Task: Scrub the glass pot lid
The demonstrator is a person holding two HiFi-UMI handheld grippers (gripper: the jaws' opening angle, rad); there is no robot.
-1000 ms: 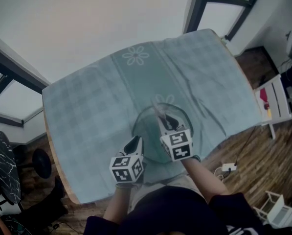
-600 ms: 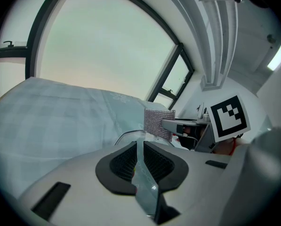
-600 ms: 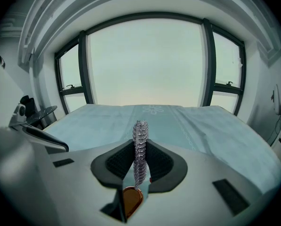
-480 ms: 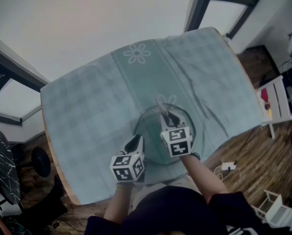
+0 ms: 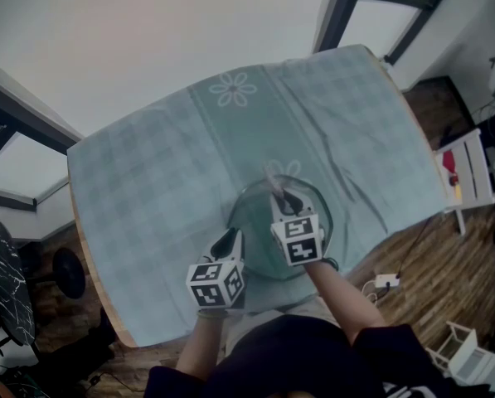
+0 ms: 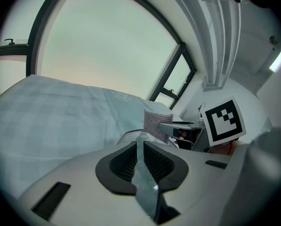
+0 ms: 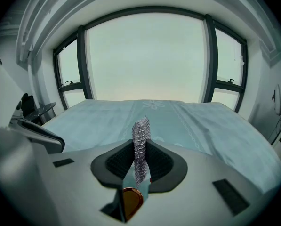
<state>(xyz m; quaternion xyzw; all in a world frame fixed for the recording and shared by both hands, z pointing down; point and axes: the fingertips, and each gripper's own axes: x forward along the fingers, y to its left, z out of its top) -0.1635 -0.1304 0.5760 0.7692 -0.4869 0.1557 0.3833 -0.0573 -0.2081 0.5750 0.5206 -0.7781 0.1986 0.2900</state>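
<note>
Filling most of the head view: a table with a wooden edge, under a pale teal checked tablecloth with flower prints down a plainer middle strip. Beyond the far side, big dark-framed windows. To the right, wood floor and some white furniture.

Next in size, the glass pot lid: round, clear, metal-rimmed, on the tablecloth toward the near side of the table, partly over one flower print. Flat or tipped up at the near edge: cannot tell.

Two bare forearms reaching in from the bottom of the head view, one tool in each hand.

At the lid's near-left rim, the left hand-held gripper, pointing forward and down, marker cube toward the camera. Jaws nearly together, clamped on the thin edge of the lid, seen running up between the ribbed black pads in the left gripper view.

Over the middle of the lid, just right of the other, the right hand-held gripper, also angled down. Jaws closed on a silvery mesh scrubbing cloth, held upright between the pads, free end sticking out past the tips toward the glass. Contact between cloth and glass: not clear in any view.

Smallest: a small white box with a cable, on the floor just right of the right forearm.
</note>
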